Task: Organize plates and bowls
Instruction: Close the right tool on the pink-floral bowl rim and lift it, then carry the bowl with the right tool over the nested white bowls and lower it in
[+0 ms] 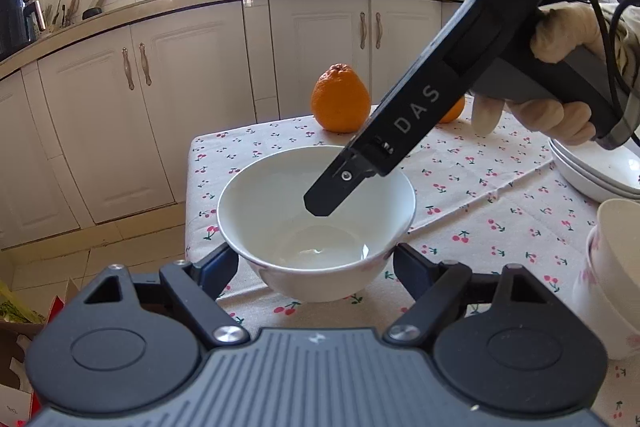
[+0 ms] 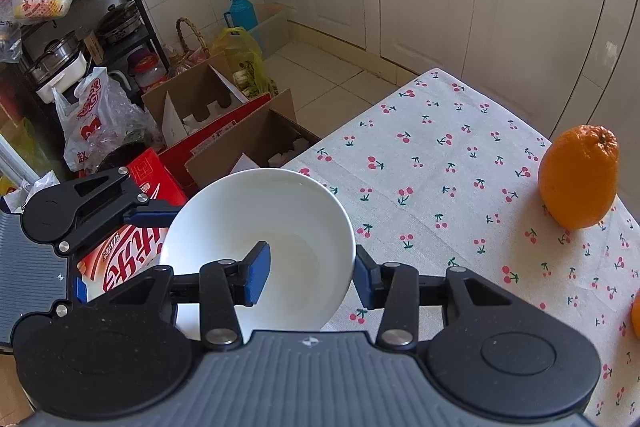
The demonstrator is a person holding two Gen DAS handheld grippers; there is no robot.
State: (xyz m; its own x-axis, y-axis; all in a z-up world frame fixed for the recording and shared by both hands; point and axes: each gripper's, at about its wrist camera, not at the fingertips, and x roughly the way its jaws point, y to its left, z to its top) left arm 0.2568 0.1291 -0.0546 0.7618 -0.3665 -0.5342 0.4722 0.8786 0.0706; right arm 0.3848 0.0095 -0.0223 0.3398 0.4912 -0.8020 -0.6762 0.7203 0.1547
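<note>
A white bowl stands on the cherry-print tablecloth near the table's left corner. My left gripper is open, with one finger on each side of the bowl's lower wall. My right gripper is open and straddles the bowl's rim: its left finger is inside the bowl and its right finger is outside. In the left wrist view the right gripper's finger reaches down into the bowl from the upper right.
A large orange stands beyond the bowl, with a second orange behind the right gripper. Stacked white plates and stacked bowls sit at the right. Boxes and bags lie on the floor past the table's edge.
</note>
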